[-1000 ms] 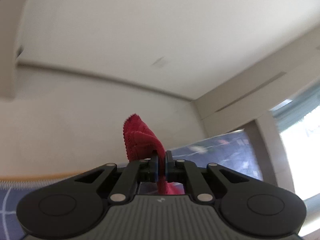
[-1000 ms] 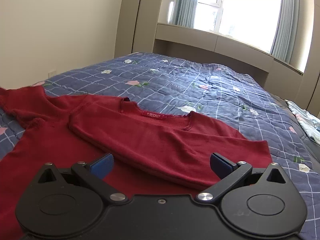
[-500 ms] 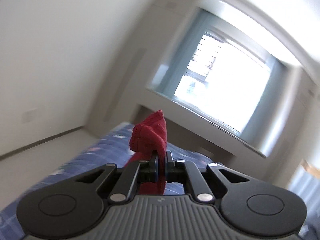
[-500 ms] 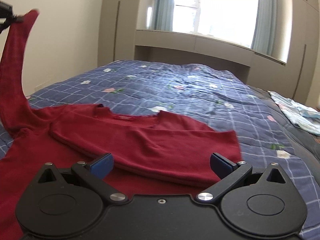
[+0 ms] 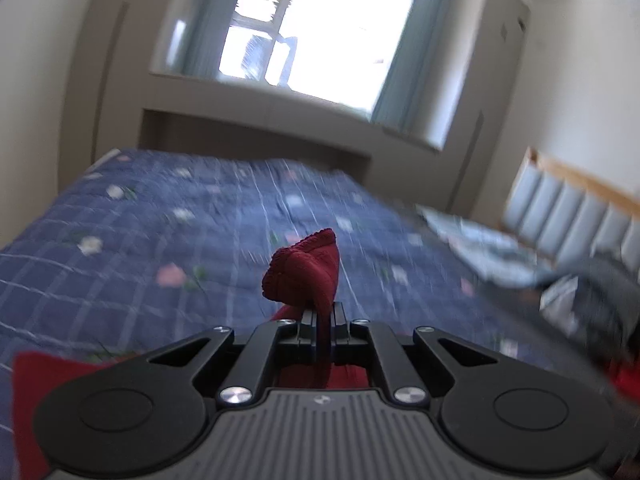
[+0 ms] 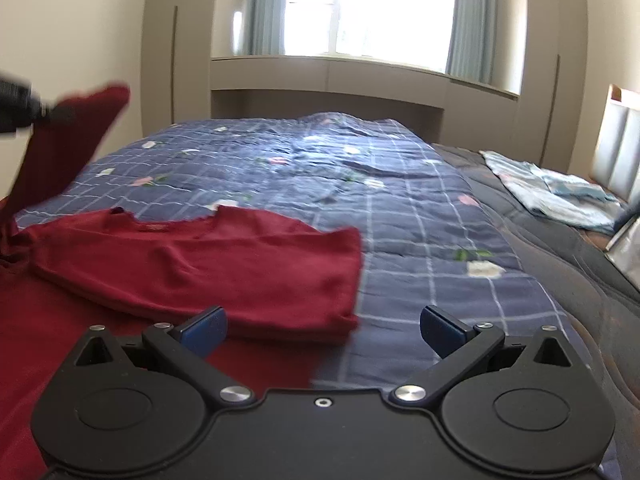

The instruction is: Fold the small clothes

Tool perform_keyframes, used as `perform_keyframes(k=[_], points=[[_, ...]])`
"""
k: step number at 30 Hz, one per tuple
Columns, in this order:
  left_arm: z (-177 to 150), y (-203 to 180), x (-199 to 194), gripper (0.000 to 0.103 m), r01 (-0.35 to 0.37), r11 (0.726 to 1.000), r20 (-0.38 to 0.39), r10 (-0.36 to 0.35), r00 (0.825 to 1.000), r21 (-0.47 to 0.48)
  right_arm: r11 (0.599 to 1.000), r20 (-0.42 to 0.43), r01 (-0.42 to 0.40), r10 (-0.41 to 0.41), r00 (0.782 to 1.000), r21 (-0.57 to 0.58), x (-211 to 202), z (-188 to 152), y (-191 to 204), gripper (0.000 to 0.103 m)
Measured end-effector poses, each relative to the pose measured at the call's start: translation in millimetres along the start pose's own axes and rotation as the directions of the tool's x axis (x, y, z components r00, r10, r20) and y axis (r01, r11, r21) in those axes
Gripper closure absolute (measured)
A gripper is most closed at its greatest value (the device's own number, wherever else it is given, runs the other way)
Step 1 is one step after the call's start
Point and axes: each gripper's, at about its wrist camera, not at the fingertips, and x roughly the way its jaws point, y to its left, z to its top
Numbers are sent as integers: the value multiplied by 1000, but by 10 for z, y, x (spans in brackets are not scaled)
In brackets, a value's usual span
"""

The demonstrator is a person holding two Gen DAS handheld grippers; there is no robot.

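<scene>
A dark red knit sweater (image 6: 200,264) lies on the blue checked quilt (image 6: 400,200), its right sleeve folded across the chest. My left gripper (image 5: 322,320) is shut on the cuff of the left sleeve (image 5: 304,276) and holds it up in the air. In the right wrist view that lifted sleeve (image 6: 60,148) rises at the far left with the left gripper (image 6: 60,114) pinching its end. My right gripper (image 6: 322,322) hovers open over the sweater's folded edge, with nothing between its blue pads.
A pile of pale blue clothes (image 6: 556,196) lies at the right side of the bed, near a padded headboard (image 6: 616,152). A window with grey curtains (image 6: 368,8) and a beige ledge stand beyond the bed's far end.
My left gripper has swung round and rolled with the sleeve cuff, from facing the ceiling to facing the bed and window. The right gripper has shifted right along the sweater.
</scene>
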Motion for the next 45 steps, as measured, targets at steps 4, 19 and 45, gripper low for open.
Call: perform_keyframes(k=[4,19,45], points=[[-410,-333,170,97,5,998,-74,-1,997,56,1000,-20,7,-7,1000,13,20,-66,-149,0],[-603,-303,-71,17,33,999,-228,-38,973,-25,998,-6,-61,61,998,3,108,53,-60,0],[-312,2448,-410,19,-245,845,-280,118,953,-475,929,-149,-355,367,918,101,1157,543,610,46]])
